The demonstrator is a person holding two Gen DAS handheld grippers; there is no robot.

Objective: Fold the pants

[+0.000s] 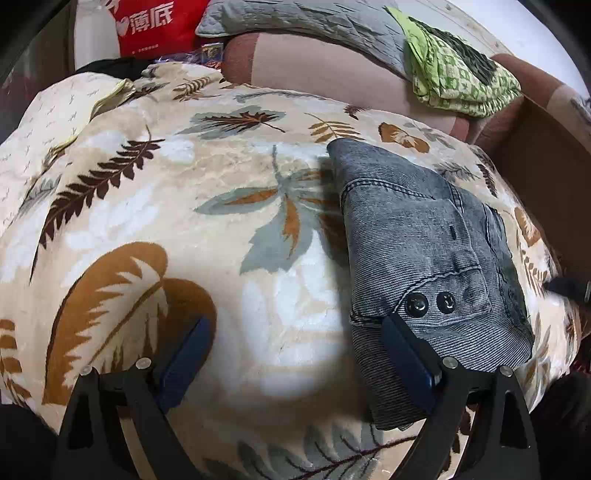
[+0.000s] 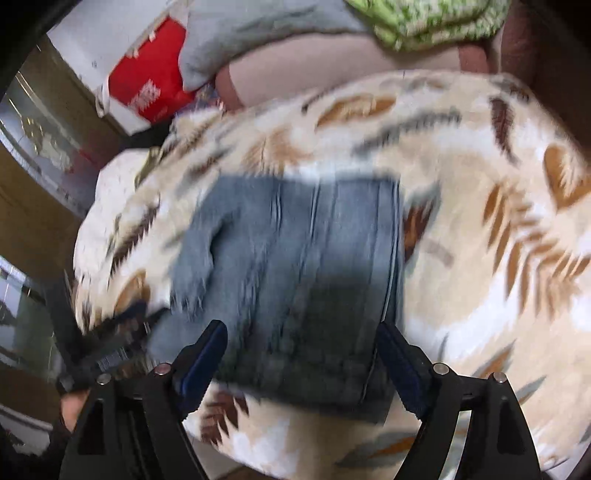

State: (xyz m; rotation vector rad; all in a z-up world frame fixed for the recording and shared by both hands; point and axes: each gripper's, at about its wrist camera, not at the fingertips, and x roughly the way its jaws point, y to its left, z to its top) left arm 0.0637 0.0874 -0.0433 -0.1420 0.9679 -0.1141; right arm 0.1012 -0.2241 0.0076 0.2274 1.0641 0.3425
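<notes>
Grey-blue denim pants (image 1: 428,258) lie folded into a compact bundle on a leaf-print blanket (image 1: 184,206), waistband with two dark snap buttons facing me. My left gripper (image 1: 295,332) is open and empty, just left of the bundle; its right finger (image 1: 402,350) rests at the bundle's near left edge. In the blurred right wrist view the pants (image 2: 295,258) lie between and beyond my open, empty right gripper (image 2: 303,339), which hovers over their near edge.
A green patterned cloth (image 1: 454,70) and a grey quilt (image 1: 314,26) lie on a pink-brown cushion (image 1: 332,70) behind the blanket. A red bag (image 1: 155,26) stands at the back left. A brown box wall (image 1: 543,173) is at the right.
</notes>
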